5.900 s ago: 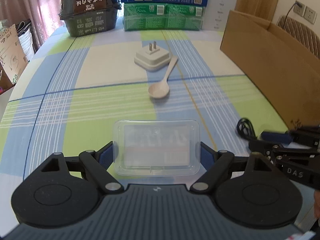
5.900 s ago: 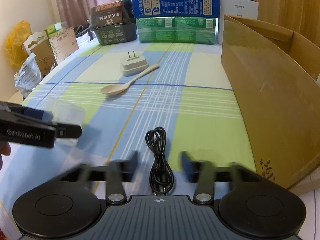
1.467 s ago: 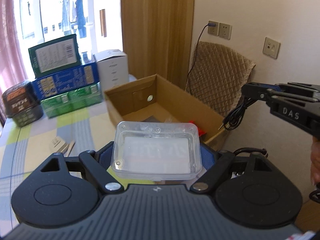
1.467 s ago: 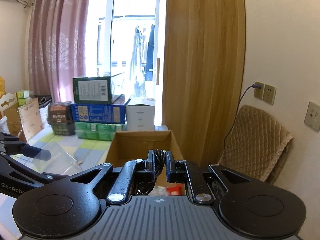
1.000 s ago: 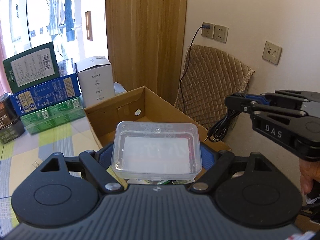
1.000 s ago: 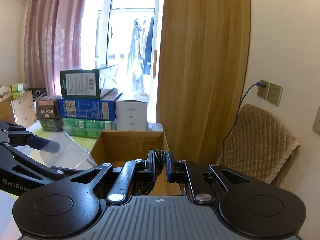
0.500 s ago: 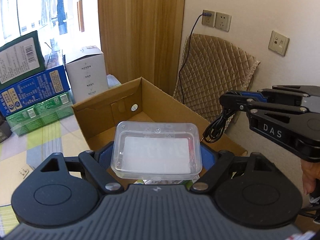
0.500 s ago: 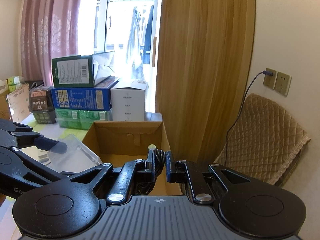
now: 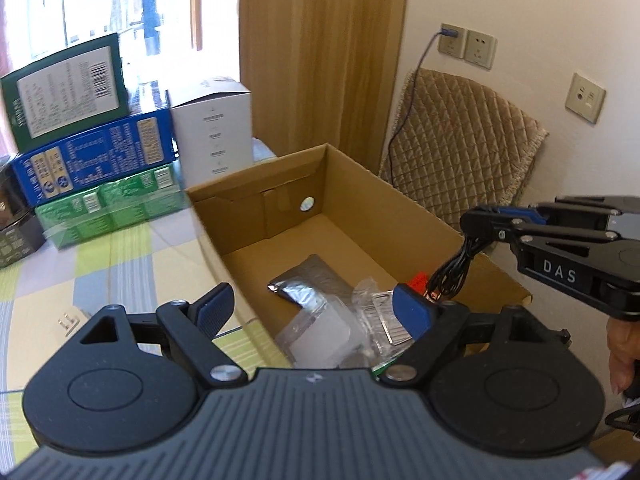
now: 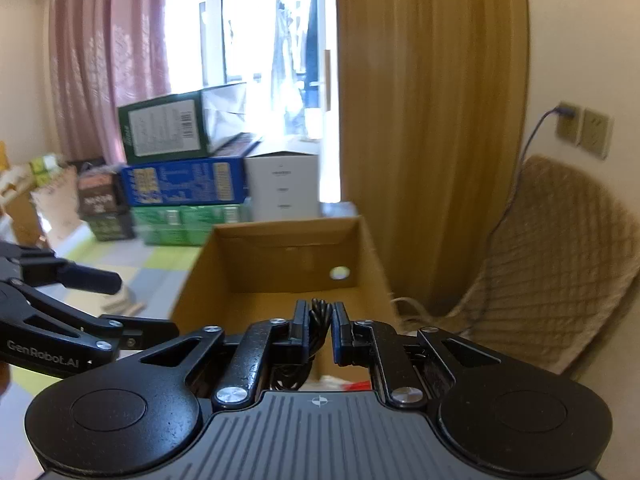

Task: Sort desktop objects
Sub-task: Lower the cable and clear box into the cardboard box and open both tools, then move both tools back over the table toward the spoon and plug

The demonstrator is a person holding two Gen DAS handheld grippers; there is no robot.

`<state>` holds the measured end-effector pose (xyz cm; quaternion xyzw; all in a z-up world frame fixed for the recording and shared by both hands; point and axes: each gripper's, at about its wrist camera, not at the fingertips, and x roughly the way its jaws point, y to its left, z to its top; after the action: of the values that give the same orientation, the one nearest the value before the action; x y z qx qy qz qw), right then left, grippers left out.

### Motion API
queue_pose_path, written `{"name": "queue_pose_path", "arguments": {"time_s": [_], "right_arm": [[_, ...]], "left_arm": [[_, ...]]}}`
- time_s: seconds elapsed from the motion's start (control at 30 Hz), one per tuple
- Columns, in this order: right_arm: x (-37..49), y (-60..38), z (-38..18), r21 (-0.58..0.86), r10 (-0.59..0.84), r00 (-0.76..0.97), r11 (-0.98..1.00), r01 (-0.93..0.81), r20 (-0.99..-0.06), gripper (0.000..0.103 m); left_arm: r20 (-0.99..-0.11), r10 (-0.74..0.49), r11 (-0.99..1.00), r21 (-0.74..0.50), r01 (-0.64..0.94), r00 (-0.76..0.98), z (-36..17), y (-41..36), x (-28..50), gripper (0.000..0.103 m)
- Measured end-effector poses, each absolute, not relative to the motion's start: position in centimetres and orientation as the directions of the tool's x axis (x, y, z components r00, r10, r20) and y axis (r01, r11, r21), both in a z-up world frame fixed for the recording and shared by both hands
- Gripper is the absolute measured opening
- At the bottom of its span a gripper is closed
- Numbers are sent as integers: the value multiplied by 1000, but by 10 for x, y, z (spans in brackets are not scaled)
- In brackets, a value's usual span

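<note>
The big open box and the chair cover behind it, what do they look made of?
Box: plain brown cardboard, matte, judging by its folded flaps and punched round hole. Chair cover: apparently beige quilted fabric, with diamond stitching and a soft, draped edge.

Left gripper (image 9: pixel 316 309) fingers spread wide (nothing between), right gripper (image 10: pixel 320 326) fingers clamped together, both angled downward.

The left wrist view looks steeply down from close above the near corner of the cardboard box (image 9: pixel 404 216), seeing its floor. The right wrist view sits lower and flatter at the box's near end, facing its far wall (image 10: pixel 286 258) and the window. Both share the box, the stacked cartons (image 9: pixel 96 164) at the tabletop's far edge, and the quilted chair (image 10: pixel 560 264).
</note>
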<state>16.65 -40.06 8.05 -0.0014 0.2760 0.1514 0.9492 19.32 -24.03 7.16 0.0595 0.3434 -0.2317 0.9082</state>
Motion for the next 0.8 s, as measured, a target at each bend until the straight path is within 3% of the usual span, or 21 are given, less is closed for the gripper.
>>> {"name": "queue_pose_path", "arguments": {"time_s": [0.1, 0.2, 0.57, 0.8], "right_arm": [[168, -401, 82, 105, 283, 802, 957, -269, -526, 12], [165, -405, 85, 106, 268, 808, 962, -250, -525, 29], [126, -408, 99, 113, 253, 816, 967, -228, -520, 34], [93, -384, 109, 126, 285, 812, 958, -257, -509, 50]], "left_arm": [[-650, -367, 897, -57, 439, 665, 72, -230, 192, 84], [-648, -357, 904, -57, 424, 673, 73, -221, 188, 84], [-654, -310, 928, -51, 368, 690, 74, -183, 159, 85], [-661, -271, 943, -38, 330, 700, 78, -154, 130, 89]]}}
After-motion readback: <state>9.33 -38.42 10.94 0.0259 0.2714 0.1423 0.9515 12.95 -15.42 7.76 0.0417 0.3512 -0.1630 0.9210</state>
